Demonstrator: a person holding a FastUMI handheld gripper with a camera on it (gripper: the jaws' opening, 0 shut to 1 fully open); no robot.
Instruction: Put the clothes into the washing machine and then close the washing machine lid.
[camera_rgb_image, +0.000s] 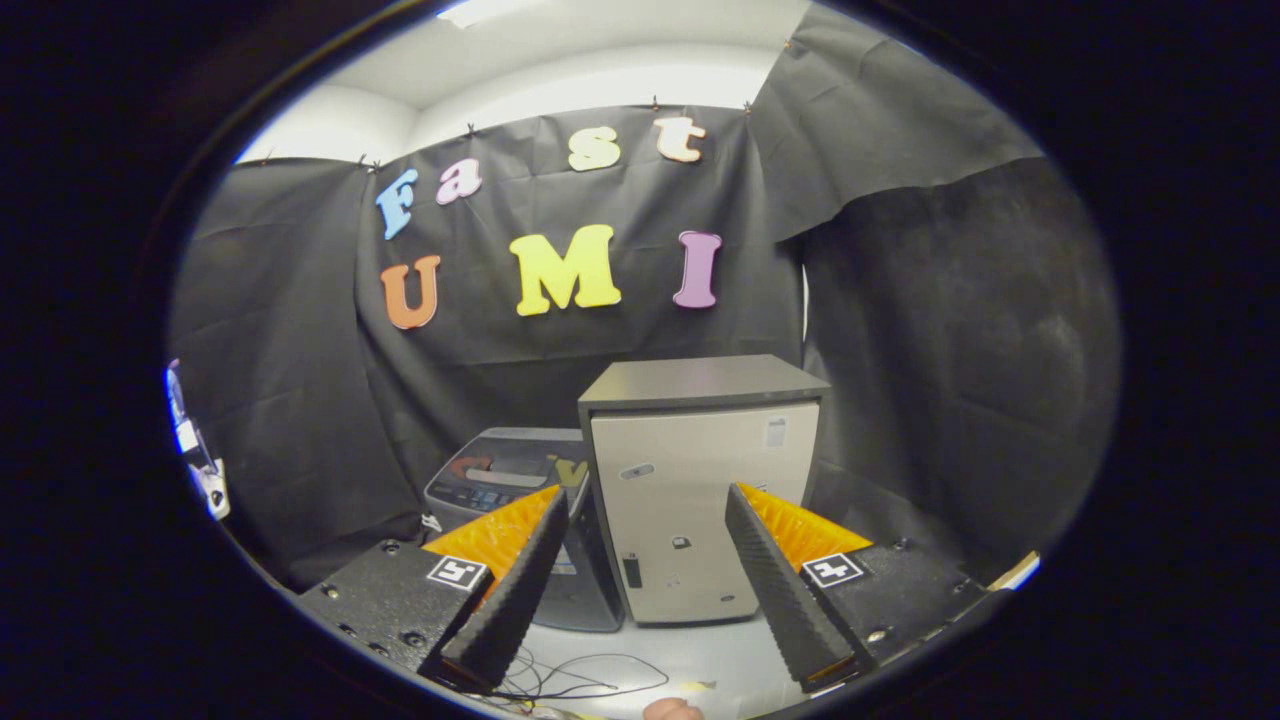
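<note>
The gripper (640, 590) is hanging with its two fingers spread wide apart and nothing between them, so it is holding no cloth at this moment; the gap between them is framing a pale cabinet (690, 500) with a dark top that is standing on the light table (690, 660) straight ahead. The washing machine (515, 480) is sitting just beside that cabinet on its left, partly hidden behind the left finger, and I am judging it to be set low and close to the booth's wall so that it can be reached from above. Its lid (510, 462) is lying flat and down over the tub, with a control strip along the near edge, so the machine is looking closed. No clothes are showing on the table or in the fingers, and whether any are lying inside the closed tub cannot be told. That is fitting two readings equally: the clothes are waiting somewhere off to the side with the lid yet to be lifted, or they are already inside and the lid has been shut over them. Thin wires (580, 685) are trailing across the table just beneath the fingers.
</note>
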